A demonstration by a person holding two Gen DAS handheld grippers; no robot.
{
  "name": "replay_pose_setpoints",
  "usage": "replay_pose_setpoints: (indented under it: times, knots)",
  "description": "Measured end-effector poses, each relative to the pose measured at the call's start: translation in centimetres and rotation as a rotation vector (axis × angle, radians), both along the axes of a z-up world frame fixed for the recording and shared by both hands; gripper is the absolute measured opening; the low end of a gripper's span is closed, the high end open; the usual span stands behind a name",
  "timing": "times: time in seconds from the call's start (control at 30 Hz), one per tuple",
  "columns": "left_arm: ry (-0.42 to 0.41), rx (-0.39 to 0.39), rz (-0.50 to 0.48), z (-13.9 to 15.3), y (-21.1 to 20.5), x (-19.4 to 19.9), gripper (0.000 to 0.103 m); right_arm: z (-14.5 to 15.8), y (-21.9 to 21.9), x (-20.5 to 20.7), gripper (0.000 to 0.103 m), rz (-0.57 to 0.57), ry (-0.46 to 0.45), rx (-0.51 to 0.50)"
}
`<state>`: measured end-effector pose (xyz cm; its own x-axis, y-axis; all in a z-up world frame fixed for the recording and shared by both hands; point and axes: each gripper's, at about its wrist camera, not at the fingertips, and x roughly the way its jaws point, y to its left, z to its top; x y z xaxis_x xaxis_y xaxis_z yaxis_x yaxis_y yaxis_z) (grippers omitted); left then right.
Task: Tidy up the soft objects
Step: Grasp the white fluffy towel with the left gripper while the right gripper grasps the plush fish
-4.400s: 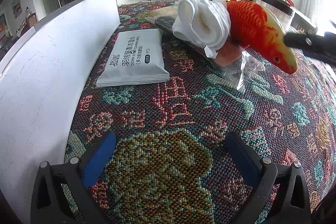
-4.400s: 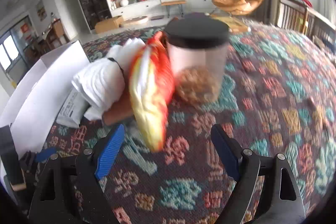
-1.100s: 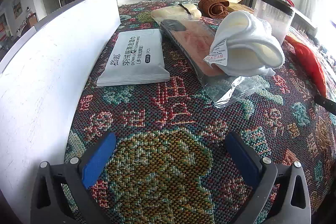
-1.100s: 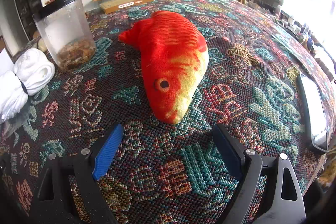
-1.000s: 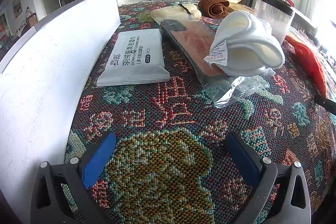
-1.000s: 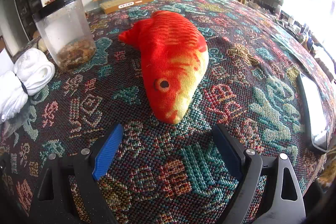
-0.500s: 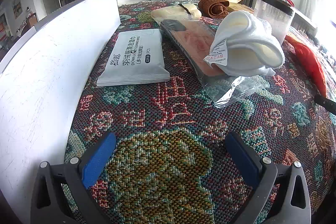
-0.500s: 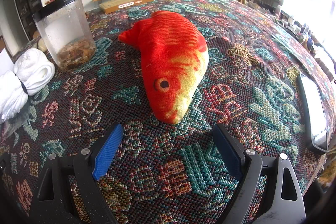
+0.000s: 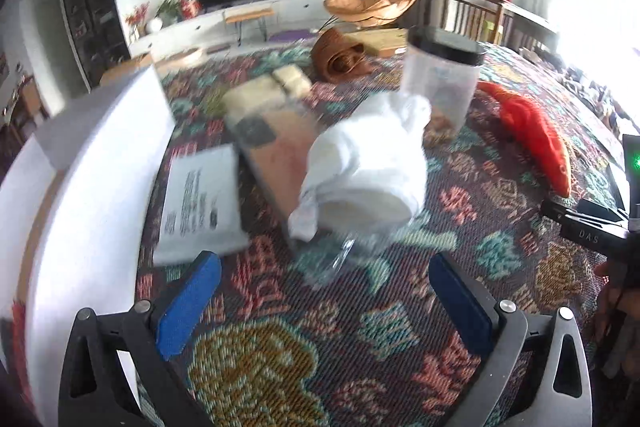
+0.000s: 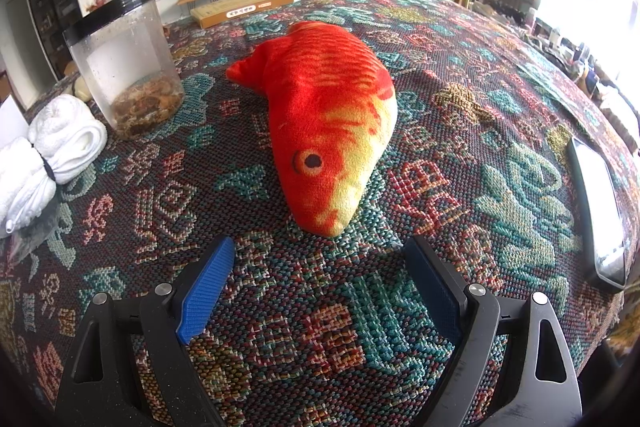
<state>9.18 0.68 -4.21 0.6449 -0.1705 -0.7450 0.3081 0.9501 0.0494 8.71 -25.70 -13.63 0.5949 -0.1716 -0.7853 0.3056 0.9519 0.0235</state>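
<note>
A red and yellow plush fish [image 10: 328,123] lies on the patterned tablecloth [image 10: 460,115] just ahead of my open, empty right gripper [image 10: 320,275]. It also shows far right in the left wrist view [image 9: 532,131]. A rolled white towel [image 9: 368,167] tied with a band lies on a plastic-wrapped pack [image 9: 276,155], ahead of my open, empty left gripper [image 9: 324,291]. The towel also shows at the left edge of the right wrist view [image 10: 52,143]. The left wrist view is blurred.
A clear jar with a black lid [image 10: 124,67] stands between towel and fish. A white wipes pack [image 9: 200,203] lies by a white box wall [image 9: 80,187]. A phone [image 10: 600,211] lies at the right edge. A brown basket [image 9: 340,59] and a flat box [image 10: 240,7] are farther back.
My left gripper has lifted and moved forward toward the towel, so its view is blurred. My right gripper and the fish have stayed still over the last second.
</note>
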Motion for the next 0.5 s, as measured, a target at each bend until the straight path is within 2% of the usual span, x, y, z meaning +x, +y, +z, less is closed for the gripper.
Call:
replay_pose_setpoints:
  times: [0.1, 0.2, 0.27, 0.33, 0.37, 0.4, 0.43, 0.47, 0.5]
  knots:
    - [-0.02, 0.139, -0.068, 0.3, -3.3, 3.1, 0.103, 2.2, -0.7, -0.9, 0.088, 0.001, -0.093, 0.034]
    - [0.036, 0.18, -0.102, -1.3, -4.8, 6.4, 0.103, 5.9, -1.9, 0.9, 0.089, 0.021, -0.176, -0.038]
    - [0.074, 0.208, -0.114, -2.1, -5.6, 8.0, 0.103, 6.8, -2.6, 4.5, 0.089, 0.055, -0.12, -0.062]
    - [0.078, 0.225, -0.114, -2.5, -5.9, 8.8, 0.102, 5.8, -3.5, 9.0, 0.088, 0.121, -0.003, -0.031]
    - [0.084, 0.212, -0.112, -2.5, -6.1, 9.2, 0.091, 4.6, -3.7, 10.8, 0.086, 0.16, 0.049, -0.003]
    - [0.1, 0.179, -0.109, -2.4, -5.8, 9.3, 0.06, 3.3, -4.0, 12.3, 0.073, 0.198, 0.109, 0.028]
    - [0.138, 0.127, -0.108, -2.4, -5.4, 9.6, 0.052, 2.0, -4.1, 13.2, 0.044, 0.205, 0.161, 0.035]
    - [0.151, 0.075, -0.089, -2.1, -4.7, 9.7, 0.05, 1.4, -4.3, 13.2, 0.044, 0.192, 0.177, 0.012]
    - [0.147, 0.028, -0.074, -1.6, -3.9, 9.6, 0.047, 1.9, -4.4, 13.0, 0.036, 0.189, 0.153, 0.025]
